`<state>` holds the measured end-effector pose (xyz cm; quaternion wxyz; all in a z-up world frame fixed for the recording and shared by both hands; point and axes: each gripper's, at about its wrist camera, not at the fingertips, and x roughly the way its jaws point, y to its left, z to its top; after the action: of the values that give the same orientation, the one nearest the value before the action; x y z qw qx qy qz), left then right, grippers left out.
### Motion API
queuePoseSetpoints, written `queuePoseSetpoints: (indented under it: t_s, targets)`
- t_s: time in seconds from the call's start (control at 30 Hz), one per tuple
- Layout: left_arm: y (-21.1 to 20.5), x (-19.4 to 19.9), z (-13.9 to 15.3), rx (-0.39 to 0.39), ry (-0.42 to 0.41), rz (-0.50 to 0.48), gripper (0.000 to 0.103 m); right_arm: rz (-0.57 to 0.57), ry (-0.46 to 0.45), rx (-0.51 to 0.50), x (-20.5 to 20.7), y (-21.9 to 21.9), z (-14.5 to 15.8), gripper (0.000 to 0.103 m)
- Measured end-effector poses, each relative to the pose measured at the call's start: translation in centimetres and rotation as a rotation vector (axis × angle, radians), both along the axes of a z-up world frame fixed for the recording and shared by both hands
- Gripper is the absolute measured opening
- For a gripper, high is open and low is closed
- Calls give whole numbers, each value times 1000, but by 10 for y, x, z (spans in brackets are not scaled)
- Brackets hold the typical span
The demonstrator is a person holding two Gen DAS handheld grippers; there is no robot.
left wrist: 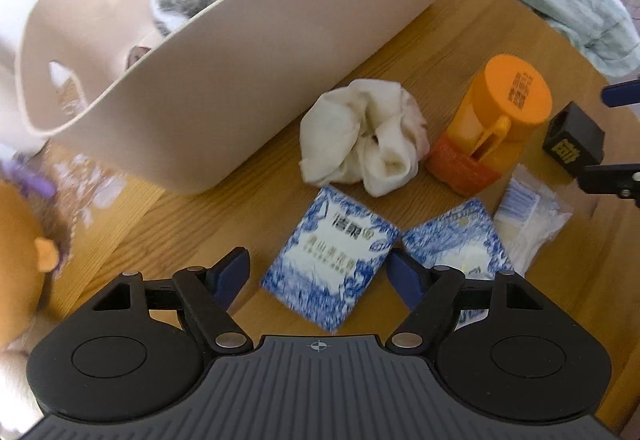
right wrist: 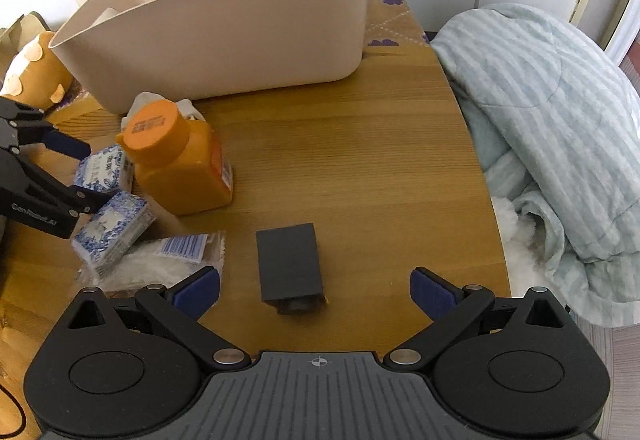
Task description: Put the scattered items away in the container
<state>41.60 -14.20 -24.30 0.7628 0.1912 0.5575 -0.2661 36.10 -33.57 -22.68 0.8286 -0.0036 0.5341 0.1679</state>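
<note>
**Both grippers wide over the clutter**

Left gripper (left wrist: 316, 272) gapes wide around a blue-and-white tissue pack (left wrist: 330, 260), a second pack (left wrist: 452, 240) just beside; right gripper (right wrist: 314, 290) stands equally wide over a black box (right wrist: 290, 264); beyond lie an orange bottle (right wrist: 180, 160), crumpled cloth (left wrist: 364, 132) and the beige container (right wrist: 240, 28) on the wooden table (right wrist: 360, 160).

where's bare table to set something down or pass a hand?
Free: the wooden table between the matte black box, the beige plastic tub and the pale green quilt. Crowded: left side, with the orange bottle, two blue-and-white tissue packs, crumpled white cloth and clear swab bag.
</note>
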Motion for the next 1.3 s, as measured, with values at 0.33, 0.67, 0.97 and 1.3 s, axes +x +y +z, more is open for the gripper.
queuePoseSetpoints:
  t_s: [0.33, 0.67, 0.97, 1.3]
  targets:
    - [5, 4, -1, -66, 7, -31, 72, 18, 20, -14, 13, 8, -14, 92]
    - [-5, -3, 4, -70, -6, -54, 48, 57, -34, -68, 9, 16, -10, 64]
    - [-3, -11, 4, -60, -8, -10, 48, 45, -40, -35, 5, 9, -5, 29]
    - [14, -22, 19, -99, -24, 82, 47, 27, -15, 18, -2, 5, -2, 29]
